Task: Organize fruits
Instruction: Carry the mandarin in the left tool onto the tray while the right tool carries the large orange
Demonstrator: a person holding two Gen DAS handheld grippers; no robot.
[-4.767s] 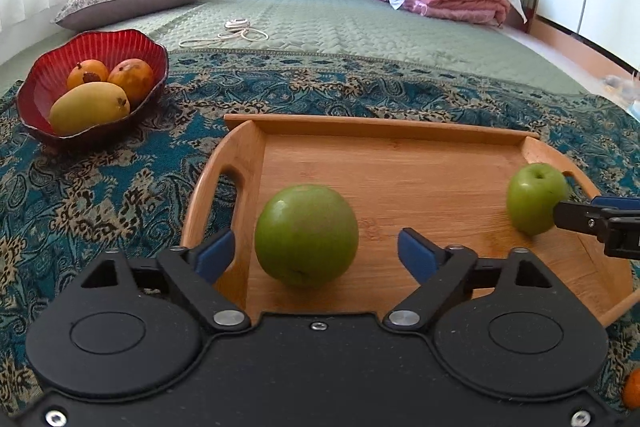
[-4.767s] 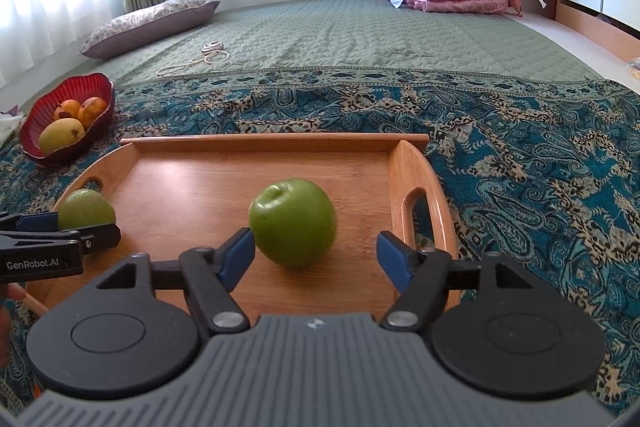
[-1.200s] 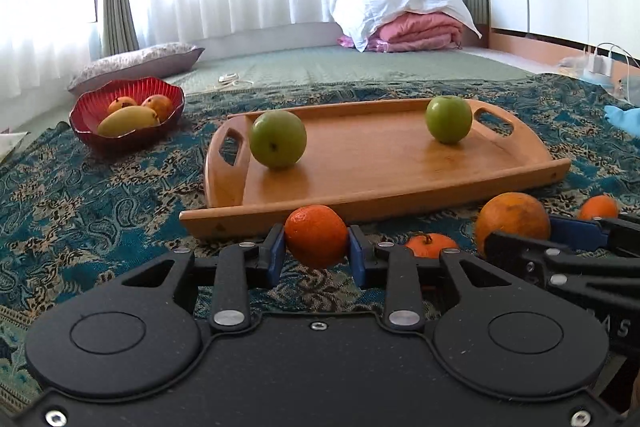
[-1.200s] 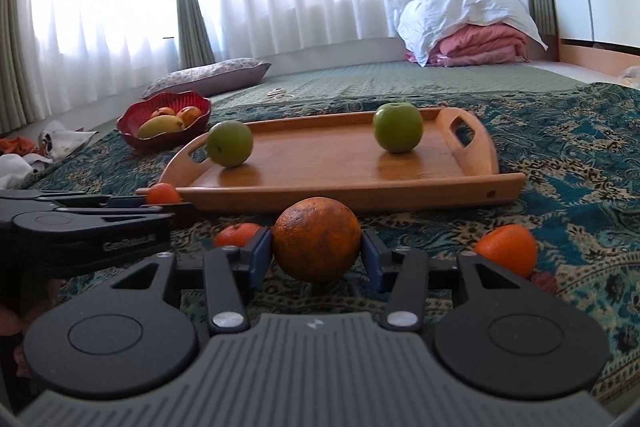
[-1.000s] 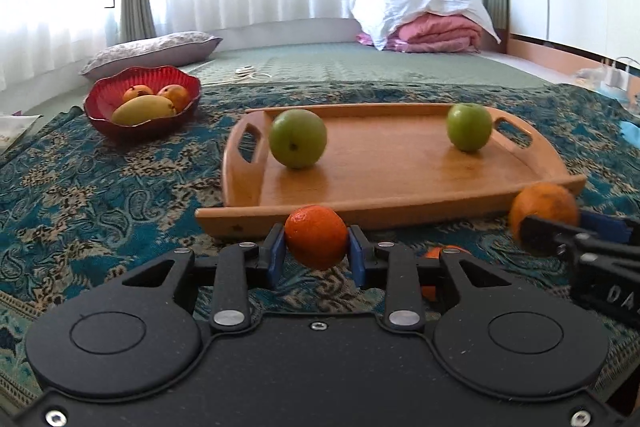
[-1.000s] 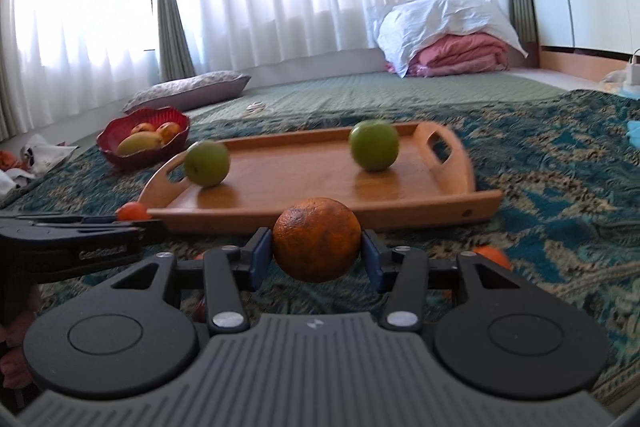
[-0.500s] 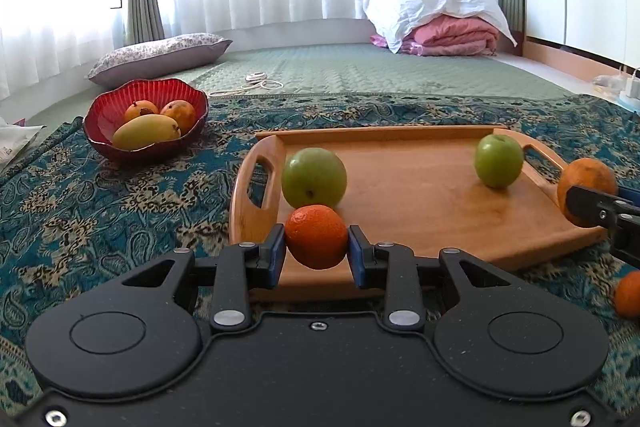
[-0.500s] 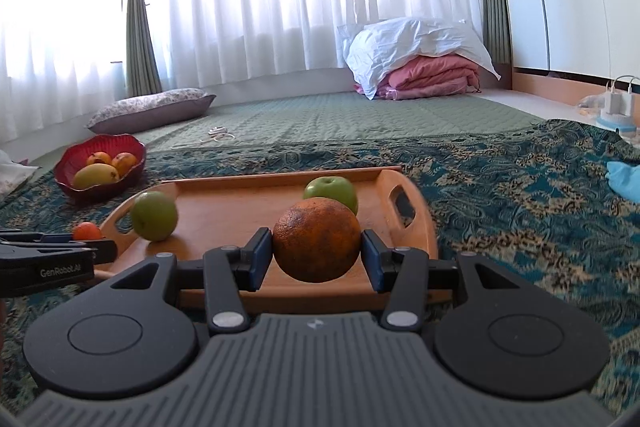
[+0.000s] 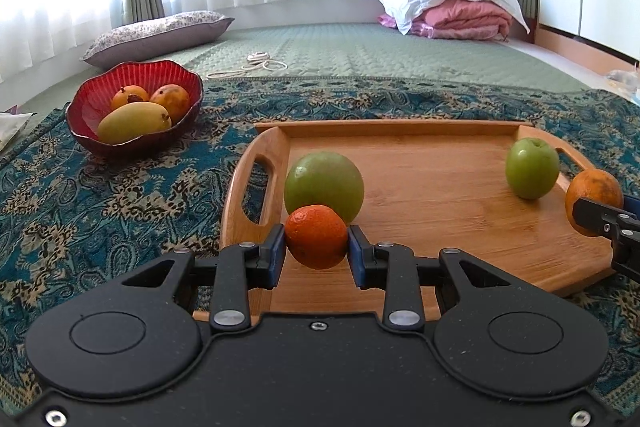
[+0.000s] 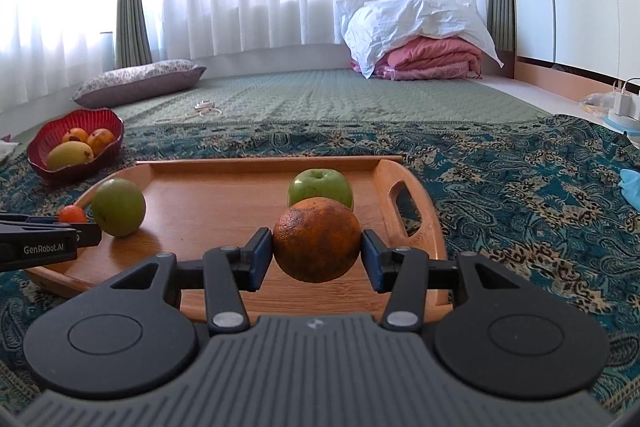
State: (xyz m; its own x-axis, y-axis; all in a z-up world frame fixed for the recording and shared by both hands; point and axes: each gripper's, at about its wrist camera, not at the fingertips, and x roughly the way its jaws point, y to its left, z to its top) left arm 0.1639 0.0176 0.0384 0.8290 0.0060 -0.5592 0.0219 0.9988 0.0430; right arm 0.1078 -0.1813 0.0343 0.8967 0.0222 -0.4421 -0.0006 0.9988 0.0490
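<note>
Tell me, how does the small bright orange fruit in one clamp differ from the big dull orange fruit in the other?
The small bright orange fruit is plainly smaller than the big dull orange fruit. The small one's skin is vivid and clean; the big one's is darker with brown blotches. The left gripper holds the small one with its jaws closer together than the right gripper around the big one. Both are round, held off the surface over the wooden tray.

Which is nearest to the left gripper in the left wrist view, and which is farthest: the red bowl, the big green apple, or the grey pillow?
1. Big green apple, just behind the left gripper, on the tray.
2. Red bowl, on the left.
3. Grey pillow, far back left.
</note>
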